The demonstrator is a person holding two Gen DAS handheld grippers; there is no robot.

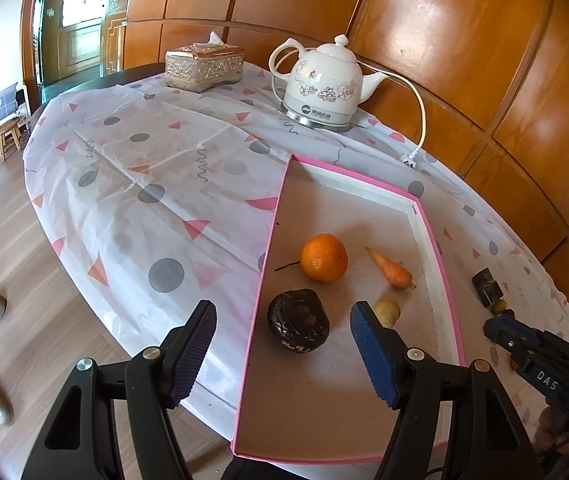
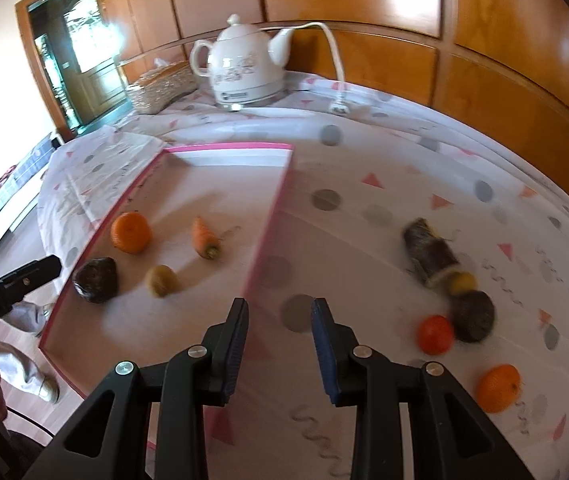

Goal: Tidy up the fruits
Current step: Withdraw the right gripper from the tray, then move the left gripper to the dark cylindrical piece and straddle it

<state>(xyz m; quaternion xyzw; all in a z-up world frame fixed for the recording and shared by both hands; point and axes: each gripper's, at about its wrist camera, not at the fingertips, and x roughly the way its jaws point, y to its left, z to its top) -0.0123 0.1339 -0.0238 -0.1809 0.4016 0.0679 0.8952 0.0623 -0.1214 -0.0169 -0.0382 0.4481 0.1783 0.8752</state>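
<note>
Four items in the tray, left wrist view: we count an orange [image 1: 323, 258], a carrot [image 1: 391, 269], a dark wrinkled fruit [image 1: 297, 320] and a small yellowish fruit [image 1: 387, 312], all apart from one another on the floor of the pink-rimmed tray [image 1: 262, 280].
Left gripper: our left gripper [image 1: 284, 354] hovers over the tray's near left part, jaws spread wide, nothing between the ribbed pads.
Open room: the far half of the tray is bare; the tablecloth [image 1: 144, 184] to its left is free up to the table's rounded edge.
Far edge: a glossy white kettle [image 1: 324, 84] and an embossed metallic tissue box [image 1: 204, 66] stand by the wooden wall.
Right wrist view, right gripper: our right gripper [image 2: 280, 344] hangs over the tray's right rim [image 2: 266, 240], jaws parted, empty.
Loose fruit: on the cloth to the right we see a dark cylindrical piece [image 2: 428, 250], a dark round fruit [image 2: 474, 316], a red-orange fruit [image 2: 435, 335] and a second orange [image 2: 498, 388], blurred.
Space: a clear strip of cloth lies between rim and loose fruit.
</note>
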